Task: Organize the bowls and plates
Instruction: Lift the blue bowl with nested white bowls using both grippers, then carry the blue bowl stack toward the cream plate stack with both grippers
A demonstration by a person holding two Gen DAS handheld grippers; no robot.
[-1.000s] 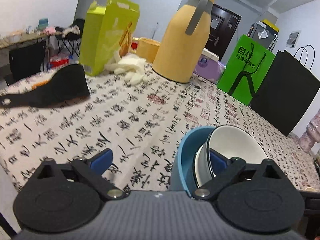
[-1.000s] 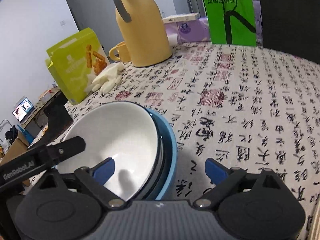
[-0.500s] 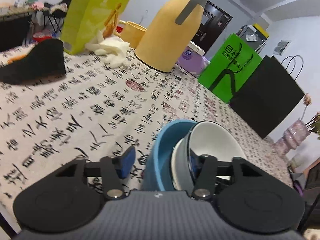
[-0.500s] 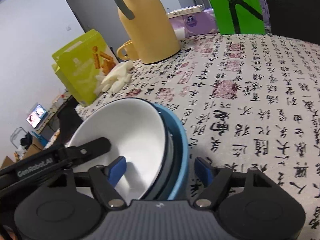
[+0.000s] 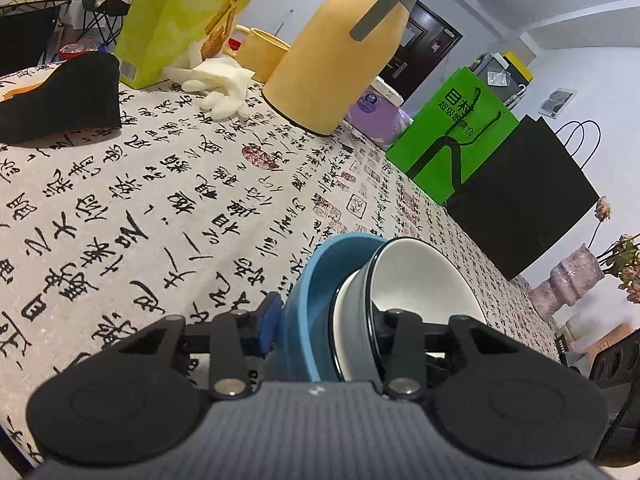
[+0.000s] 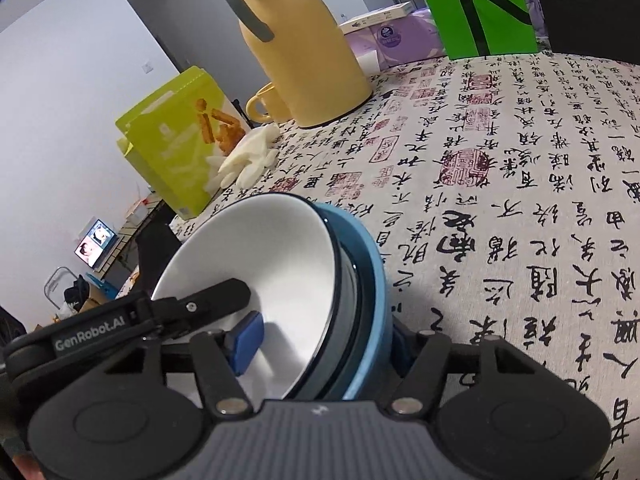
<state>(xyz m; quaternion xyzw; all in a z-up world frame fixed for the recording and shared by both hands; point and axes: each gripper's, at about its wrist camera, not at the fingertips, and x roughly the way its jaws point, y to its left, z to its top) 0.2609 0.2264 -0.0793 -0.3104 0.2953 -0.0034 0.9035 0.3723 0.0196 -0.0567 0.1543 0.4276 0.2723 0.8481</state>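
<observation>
At the bottom centre of both wrist views sits a nested stack: a white bowl (image 6: 256, 272) inside a dark-rimmed dish, inside a blue bowl (image 5: 308, 292), all on the calligraphy tablecloth (image 5: 160, 184). The left gripper (image 5: 324, 324) straddles the stack's rims from one side, its jaws having just been closing, and its outer blue pad lies against the blue wall; the inner pad is hidden behind the dark rim, so I judge it clamped across the rims rather than certain of it. The right gripper (image 6: 320, 340) has also just been narrowing: its visible pad (image 6: 245, 340) hangs inside the white bowl, apparently short of the wall, while the other finger is masked by the blue rim, so whether it grips cannot be told. The risk, as I see it, is that squeezing several loose rims together lets the inner bowls slip or tip when lifted, or the two grippers pull unevenly. Further up the frame, the yellow thermos (image 5: 340, 52), green snack box (image 5: 188, 16) and white gloves (image 5: 224, 88) stand well apart. The stack's base is cut off by the gripper bodies.
</observation>
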